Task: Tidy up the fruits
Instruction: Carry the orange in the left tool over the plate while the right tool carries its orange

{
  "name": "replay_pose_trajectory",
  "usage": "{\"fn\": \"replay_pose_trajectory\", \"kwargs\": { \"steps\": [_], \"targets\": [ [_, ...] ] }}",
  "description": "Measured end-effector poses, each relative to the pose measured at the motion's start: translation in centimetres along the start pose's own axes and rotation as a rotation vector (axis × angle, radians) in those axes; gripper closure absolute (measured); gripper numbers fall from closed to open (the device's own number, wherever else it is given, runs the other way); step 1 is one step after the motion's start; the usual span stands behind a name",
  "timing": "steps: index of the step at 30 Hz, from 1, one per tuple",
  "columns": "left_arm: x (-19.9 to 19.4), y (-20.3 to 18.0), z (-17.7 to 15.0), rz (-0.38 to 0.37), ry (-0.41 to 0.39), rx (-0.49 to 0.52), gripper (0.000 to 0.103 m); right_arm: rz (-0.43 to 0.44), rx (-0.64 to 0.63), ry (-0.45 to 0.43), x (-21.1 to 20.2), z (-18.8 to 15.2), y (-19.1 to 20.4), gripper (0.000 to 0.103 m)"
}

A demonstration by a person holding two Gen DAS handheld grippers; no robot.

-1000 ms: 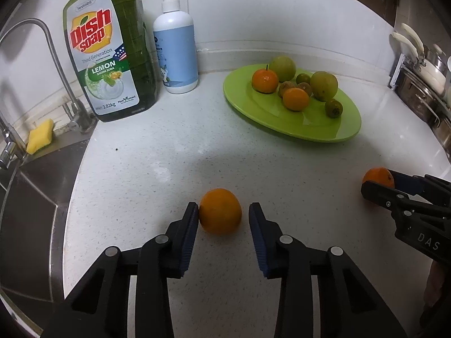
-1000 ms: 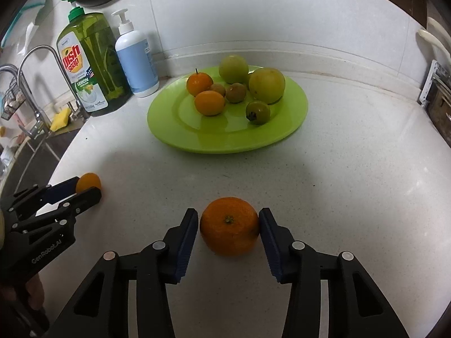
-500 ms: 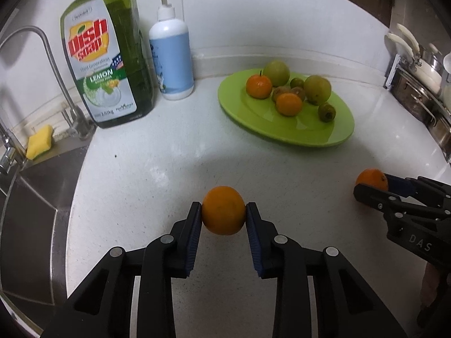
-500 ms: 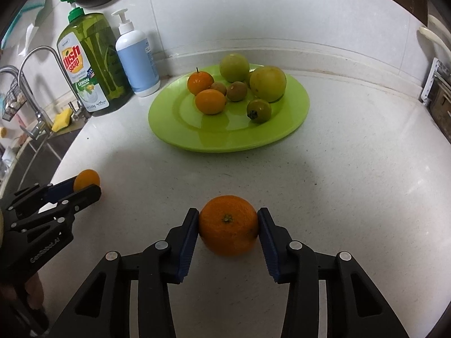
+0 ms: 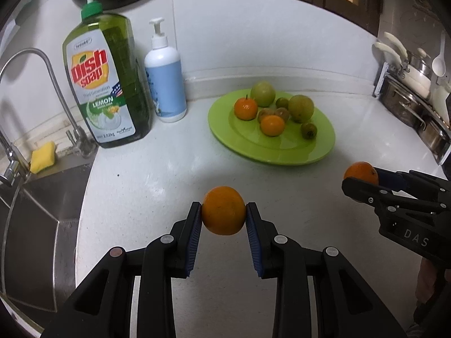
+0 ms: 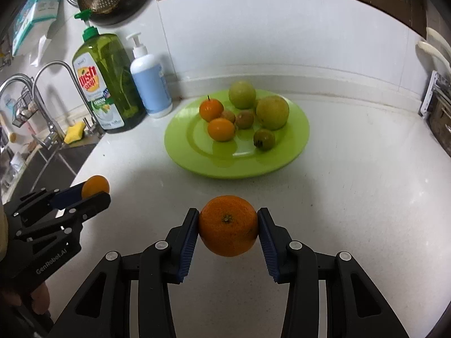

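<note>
My left gripper [image 5: 224,217] is shut on a small orange [image 5: 223,210] and holds it above the white counter; it also shows at the left of the right wrist view [image 6: 95,190]. My right gripper [image 6: 228,226] is shut on a larger orange [image 6: 228,225]; it shows at the right of the left wrist view [image 5: 360,177]. A green plate [image 5: 318,149] [image 6: 191,152] lies ahead, holding two small oranges [image 6: 211,109], two green fruits [image 6: 272,112] and several small brownish fruits.
A green dish soap bottle [image 5: 110,84] and a white and blue pump bottle [image 5: 165,84] stand at the back left. A sink [image 5: 33,219] with a tap [image 5: 42,64] and a yellow sponge [image 5: 42,156] is at the left. Steel pots [image 5: 408,104] stand at the right.
Both grippers closed on their oranges and lifted them off the counter. Both views have risen and pulled back a little.
</note>
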State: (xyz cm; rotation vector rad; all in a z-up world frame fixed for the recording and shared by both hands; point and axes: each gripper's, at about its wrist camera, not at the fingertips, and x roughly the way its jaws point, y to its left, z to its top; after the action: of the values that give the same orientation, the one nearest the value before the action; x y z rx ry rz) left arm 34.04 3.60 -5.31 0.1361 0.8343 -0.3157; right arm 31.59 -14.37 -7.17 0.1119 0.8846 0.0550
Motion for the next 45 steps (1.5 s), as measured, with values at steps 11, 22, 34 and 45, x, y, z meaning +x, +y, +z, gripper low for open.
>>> {"fn": "replay_pose_trajectory", "kwargs": {
  "steps": [11,22,34,45],
  "targets": [
    [-1.5,-1.2,2.2,-0.010,-0.083,0.057,0.072,0.009,-0.007,-0.058,-1.3,1.7,0.0,0.060],
    [0.8,-1.3,5.5,-0.030,-0.113,0.086,0.072,-0.009,-0.018,-0.096,0.6,4.5,-0.2,0.060],
    [5.1,-1.2,9.0,-0.094,-0.099,0.100,0.072,-0.007,-0.024,-0.082,4.1,6.8,-0.4,0.060],
    [9.9,-1.2,9.9,-0.120,-0.025,0.111,0.072,-0.011,0.002,-0.038,7.2,7.3,-0.7,0.060]
  ]
}}
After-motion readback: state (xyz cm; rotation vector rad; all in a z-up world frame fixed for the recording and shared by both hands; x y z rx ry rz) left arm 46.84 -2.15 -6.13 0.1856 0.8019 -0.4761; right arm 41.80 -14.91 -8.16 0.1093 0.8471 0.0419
